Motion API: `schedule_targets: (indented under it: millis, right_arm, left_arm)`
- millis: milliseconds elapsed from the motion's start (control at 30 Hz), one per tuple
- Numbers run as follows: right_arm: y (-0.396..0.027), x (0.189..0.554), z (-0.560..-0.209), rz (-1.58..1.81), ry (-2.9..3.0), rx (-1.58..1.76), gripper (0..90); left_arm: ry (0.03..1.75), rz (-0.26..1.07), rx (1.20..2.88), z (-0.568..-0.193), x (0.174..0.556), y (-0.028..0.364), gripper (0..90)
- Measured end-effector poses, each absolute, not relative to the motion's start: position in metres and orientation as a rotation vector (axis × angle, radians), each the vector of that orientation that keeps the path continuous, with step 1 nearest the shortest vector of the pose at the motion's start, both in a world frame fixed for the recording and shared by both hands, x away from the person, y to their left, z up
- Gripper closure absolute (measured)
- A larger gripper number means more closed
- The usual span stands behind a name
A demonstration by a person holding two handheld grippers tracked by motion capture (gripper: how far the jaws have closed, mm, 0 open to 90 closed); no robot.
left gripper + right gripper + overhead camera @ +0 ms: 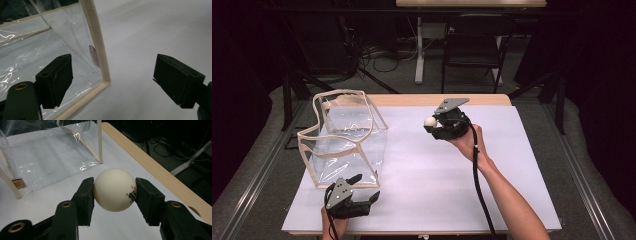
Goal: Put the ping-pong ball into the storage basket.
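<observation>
Above open white table [422,180], right gripper [431,123] clamps the ball [114,189]; left gripper [364,186] gapes beside the bag's corner [106,81].

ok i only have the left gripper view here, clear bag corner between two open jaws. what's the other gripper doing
Observer: The right gripper is shut on a white ping-pong ball with red print on it.
Operator: is that ball near the bag yet
Observer: No. In the high view the ball is held to the right of the clear bag, apart from it, with bare white sheet between them.
Operator: bag open on top?
Observer: Yes, its cream-trimmed rim gapes upward, and the bag looks empty.
Operator: and where's my gripper on the table
Observer: The left gripper sits at the bag's near corner, by the table's front edge.
</observation>
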State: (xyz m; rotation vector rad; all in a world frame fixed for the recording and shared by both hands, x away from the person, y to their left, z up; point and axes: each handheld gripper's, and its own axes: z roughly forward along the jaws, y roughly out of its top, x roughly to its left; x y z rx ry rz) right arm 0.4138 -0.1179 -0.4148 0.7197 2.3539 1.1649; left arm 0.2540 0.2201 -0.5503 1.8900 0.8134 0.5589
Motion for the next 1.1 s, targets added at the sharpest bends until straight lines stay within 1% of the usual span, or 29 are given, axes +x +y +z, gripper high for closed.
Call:
schedule_targets:
  millis: [1100]
  right_arm:
    - [-0.07, 0.424, -0.401, 1.193, 2.392, 0.597, 51.0]
  left_arm:
    - [0.81, 0.554, 1.892, -0.55, 0.254, 0.221, 15.9]
